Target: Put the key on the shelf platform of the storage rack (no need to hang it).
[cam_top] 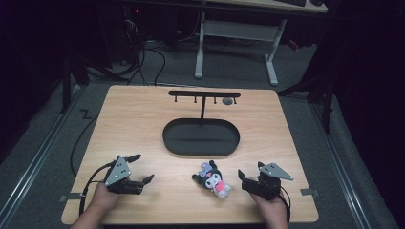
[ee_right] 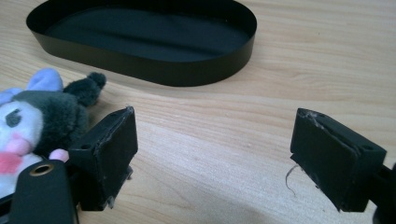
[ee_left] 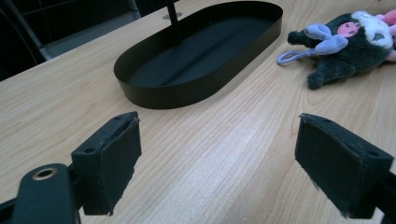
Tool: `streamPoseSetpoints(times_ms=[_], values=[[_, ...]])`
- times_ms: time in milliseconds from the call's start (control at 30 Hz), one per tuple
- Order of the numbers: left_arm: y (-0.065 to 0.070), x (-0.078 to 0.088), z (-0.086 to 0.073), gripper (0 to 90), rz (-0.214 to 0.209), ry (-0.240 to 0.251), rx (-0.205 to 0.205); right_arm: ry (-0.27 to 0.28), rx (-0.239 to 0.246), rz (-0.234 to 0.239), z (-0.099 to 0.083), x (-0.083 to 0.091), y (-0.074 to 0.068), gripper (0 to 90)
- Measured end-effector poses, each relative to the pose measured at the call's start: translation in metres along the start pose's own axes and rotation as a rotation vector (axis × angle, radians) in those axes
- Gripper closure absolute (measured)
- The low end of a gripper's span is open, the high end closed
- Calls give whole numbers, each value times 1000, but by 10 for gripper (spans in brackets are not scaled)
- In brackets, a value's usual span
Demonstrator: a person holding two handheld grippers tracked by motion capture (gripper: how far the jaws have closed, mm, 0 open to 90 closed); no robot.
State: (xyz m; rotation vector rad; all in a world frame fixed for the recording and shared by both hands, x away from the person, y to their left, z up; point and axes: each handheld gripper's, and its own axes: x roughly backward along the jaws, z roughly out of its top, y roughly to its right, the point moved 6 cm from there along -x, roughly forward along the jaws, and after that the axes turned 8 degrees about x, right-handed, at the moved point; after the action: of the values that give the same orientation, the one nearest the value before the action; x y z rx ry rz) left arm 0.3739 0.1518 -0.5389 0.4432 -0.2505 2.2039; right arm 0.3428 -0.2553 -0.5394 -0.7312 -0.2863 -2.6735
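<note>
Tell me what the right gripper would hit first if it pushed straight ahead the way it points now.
Probably the black oval tray: its near wall lies straight ahead of the open right gripper, with bare table between. The plush toy sits off to one side, likely missed, though depth is hard to judge.

- Desk (cam_top: pixel 143 119): light wood grain, pale top.
- Black oval tray (cam_top: pixel 201 137) at mid-desk, shallow wall, nothing inside.
- Thin black post rising from tray's far side, carrying a hook bar (cam_top: pixel 204 94).
- Second desk's white frame (cam_top: pixel 234 33) on grey floor behind.
</note>
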Motion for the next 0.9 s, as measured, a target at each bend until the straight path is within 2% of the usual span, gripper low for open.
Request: streamPoseSetpoints(times_ms=[300,333,500,567,667,900], values=[[0,-1,-1,154,-3,-6,0,-32,35,-14,3,2,-1,149],[0,-1,0,154,-4,-4,-2,-59,41,-13,2,1,0,149],[0,-1,0,154,-3,-3,-1,-92,57,-19,2,3,1,151],[0,-1,-1,154,-5,-8,1,-108,41,-15,2,4,1,150],[0,-1,-1,154,-17,0,11,-126,47,-9,3,4,0,149],[-5,2,0,154,-35,33,67,-156,69,22,4,6,-5,160]])
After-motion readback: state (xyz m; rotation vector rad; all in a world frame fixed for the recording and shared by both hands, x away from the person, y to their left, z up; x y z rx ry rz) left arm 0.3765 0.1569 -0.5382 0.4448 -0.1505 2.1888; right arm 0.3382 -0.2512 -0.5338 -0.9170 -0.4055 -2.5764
